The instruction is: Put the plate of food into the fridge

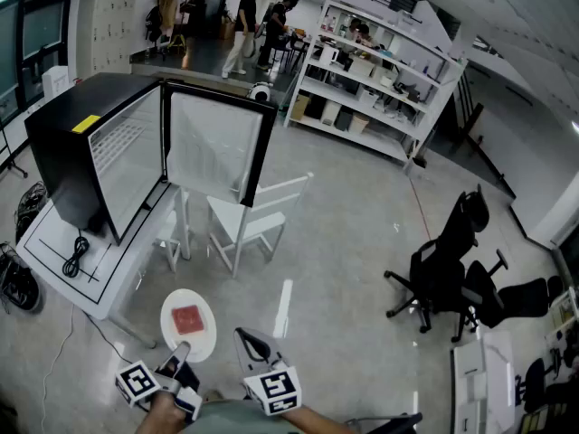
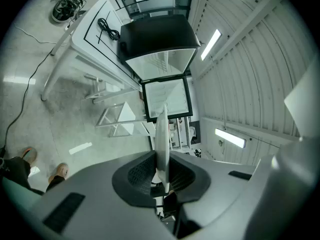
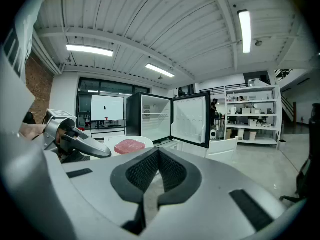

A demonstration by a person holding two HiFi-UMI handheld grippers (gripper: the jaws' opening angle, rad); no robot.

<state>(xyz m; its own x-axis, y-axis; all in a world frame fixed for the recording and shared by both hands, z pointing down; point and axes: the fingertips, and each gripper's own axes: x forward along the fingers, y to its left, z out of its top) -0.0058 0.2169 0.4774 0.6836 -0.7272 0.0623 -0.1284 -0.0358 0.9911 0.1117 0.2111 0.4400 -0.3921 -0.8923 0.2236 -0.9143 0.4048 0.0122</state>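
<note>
Pinching the near rim of the plate, the left claw has its two pads pressed on the white disc from either side. In the left gripper view the plate shows edge-on, a thin pale blade running straight out from between the jaws of the left claw. The plate lies level in the head view, with a flat slab of red food at its middle. In the right gripper view the food sits on the plate just past the left claw.

Just beside it, to the right, the right claw is pressed together, with nothing between its pads. Its own view shows the right claw with the pads meeting at the tips.

Both claws are low in the head view, over the pale floor, and the plate is well apart from the fridge. That black fridge stands on a white bench to the upper left, its door swung wide and the white inside in view. A black cable lies on the bench in front of the fridge.

A white chair stands between the plate and the open door. A black office chair stands well off to the right, white shelving lines the far side, and people stand at the back.
</note>
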